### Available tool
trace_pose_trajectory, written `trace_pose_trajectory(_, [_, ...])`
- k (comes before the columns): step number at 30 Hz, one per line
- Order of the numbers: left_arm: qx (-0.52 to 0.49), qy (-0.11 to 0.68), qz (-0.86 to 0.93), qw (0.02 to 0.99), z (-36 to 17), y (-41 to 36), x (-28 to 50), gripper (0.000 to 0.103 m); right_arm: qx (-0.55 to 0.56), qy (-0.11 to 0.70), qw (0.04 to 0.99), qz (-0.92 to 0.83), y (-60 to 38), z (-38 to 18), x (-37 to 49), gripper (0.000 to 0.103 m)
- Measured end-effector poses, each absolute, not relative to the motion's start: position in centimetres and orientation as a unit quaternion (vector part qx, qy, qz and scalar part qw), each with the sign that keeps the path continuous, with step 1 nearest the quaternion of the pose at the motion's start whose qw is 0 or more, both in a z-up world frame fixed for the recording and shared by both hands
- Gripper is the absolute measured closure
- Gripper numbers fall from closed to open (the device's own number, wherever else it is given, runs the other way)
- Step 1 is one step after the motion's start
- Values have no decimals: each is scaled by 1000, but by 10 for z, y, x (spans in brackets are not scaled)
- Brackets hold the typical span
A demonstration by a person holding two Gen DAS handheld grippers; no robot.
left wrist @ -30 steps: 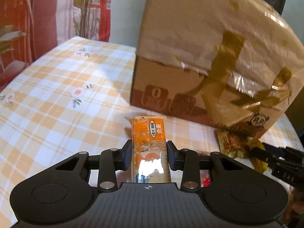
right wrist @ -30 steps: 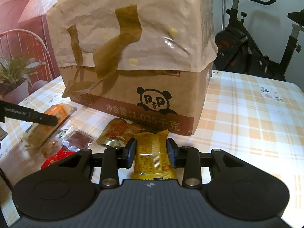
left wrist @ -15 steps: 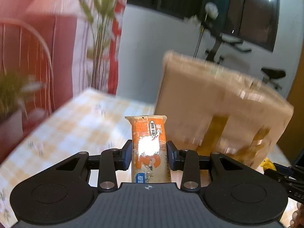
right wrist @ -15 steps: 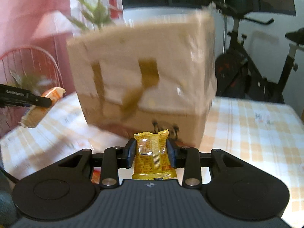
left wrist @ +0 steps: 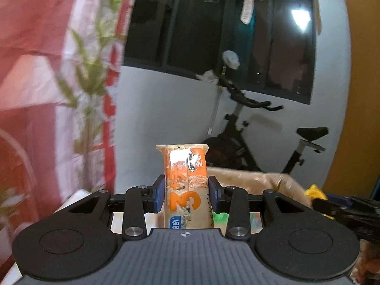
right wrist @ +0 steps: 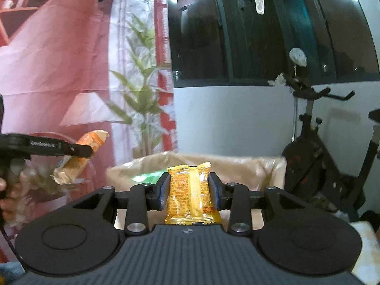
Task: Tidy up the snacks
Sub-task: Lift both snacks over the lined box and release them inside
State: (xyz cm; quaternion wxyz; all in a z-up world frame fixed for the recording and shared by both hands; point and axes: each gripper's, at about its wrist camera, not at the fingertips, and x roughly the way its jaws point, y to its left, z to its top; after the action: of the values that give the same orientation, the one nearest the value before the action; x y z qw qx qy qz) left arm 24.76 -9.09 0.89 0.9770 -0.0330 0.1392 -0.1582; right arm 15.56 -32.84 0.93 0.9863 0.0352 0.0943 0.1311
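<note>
**Both grippers loaded, box only partly visible**

Left wrist view: my left gripper (left wrist: 186,196) is clamped on the orange snack bar (left wrist: 185,185), blue pads pressed against both long sides. The bar stands upright between the fingers, its top seal well above them; its lower end is hidden behind the gripper body. Behind it I can see only the top edge of the cardboard box (left wrist: 256,180), lined with crinkled plastic, and I cannot make out its contents beyond a green patch low between the fingers. At the right edge my right gripper (left wrist: 332,207) enters as a dark blurred shape, with a scrap of yellow packet (left wrist: 313,190) showing at its tip. An exercise bike (left wrist: 249,128) stands against the wall; the curtain (left wrist: 47,71) on the left is smeared.

Right wrist view: my right gripper (right wrist: 190,191) is closed on the yellow packet (right wrist: 191,194), held upright, pads squeezing its middle. The box (right wrist: 237,166) opening lies just beyond, with something green inside that I can't identify. On the left, the left gripper (right wrist: 78,150) holds the orange bar (right wrist: 80,156) tilted, above and to the left of the box; part of the bar is covered by the finger. The hand (right wrist: 9,190) behind it is cut off by the frame.
</note>
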Motion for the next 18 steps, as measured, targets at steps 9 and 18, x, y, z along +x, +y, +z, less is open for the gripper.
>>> trace_pose_trajectory(9, [7,187,-158,970,0,-144,330,64,39,156,986,48,-349,9,234,66])
trace_pose_trajectory(18, [10,204,-166,965,-17,-139,343,40,39,189,981,27,-352,-5,239,46])
